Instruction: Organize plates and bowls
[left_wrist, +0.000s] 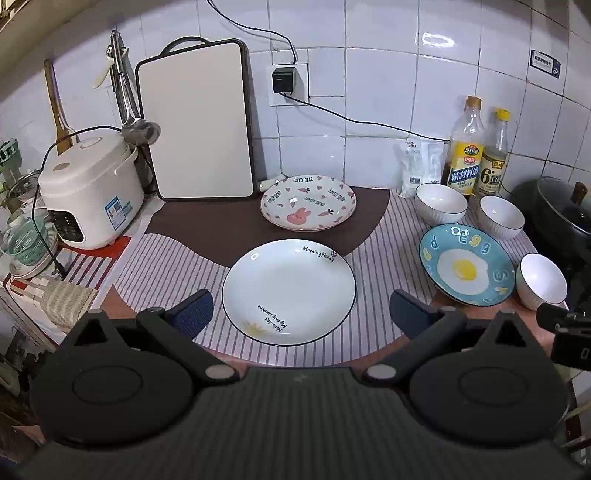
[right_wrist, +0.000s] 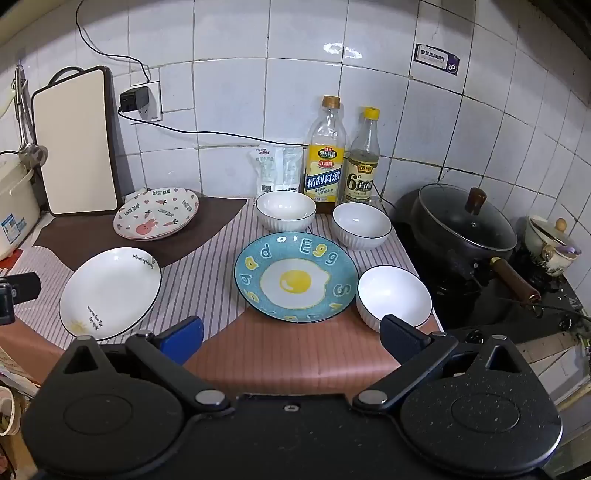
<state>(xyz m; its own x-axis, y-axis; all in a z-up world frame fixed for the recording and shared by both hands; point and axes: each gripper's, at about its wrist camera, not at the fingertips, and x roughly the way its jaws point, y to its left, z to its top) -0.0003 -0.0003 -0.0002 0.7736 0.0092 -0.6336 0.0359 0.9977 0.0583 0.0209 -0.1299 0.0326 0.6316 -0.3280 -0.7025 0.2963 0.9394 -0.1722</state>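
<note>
From the left wrist view, the left gripper (left_wrist: 301, 308) hangs low in the frame with its jaws spread wide and nothing between them. The white plate (left_wrist: 289, 291) lies flat on the striped mat (left_wrist: 173, 273) at the centre, right between the two blue pads (left_wrist: 194, 312) but not touched by them. Above it sits the pink rabbit plate (left_wrist: 308, 202) on the brown mat, and to the right the blue egg plate (left_wrist: 467, 264) with three white bowls (left_wrist: 440, 203) around it. These look like glazed ceramic: stiff, smooth, likely slippery and breakable, so the rim edge seems the place to pinch.

From the right wrist view, the right gripper (right_wrist: 291, 334) is also wide open and empty at the bottom of the frame. The blue egg plate (right_wrist: 296, 277) lies just above the gap between its pads, apart from them. The nearest white bowl (right_wrist: 393, 295) sits close by the right pad (right_wrist: 400, 338); whether they touch I cannot tell. The two bottles (right_wrist: 325, 155) stand at the wall behind.
</note>
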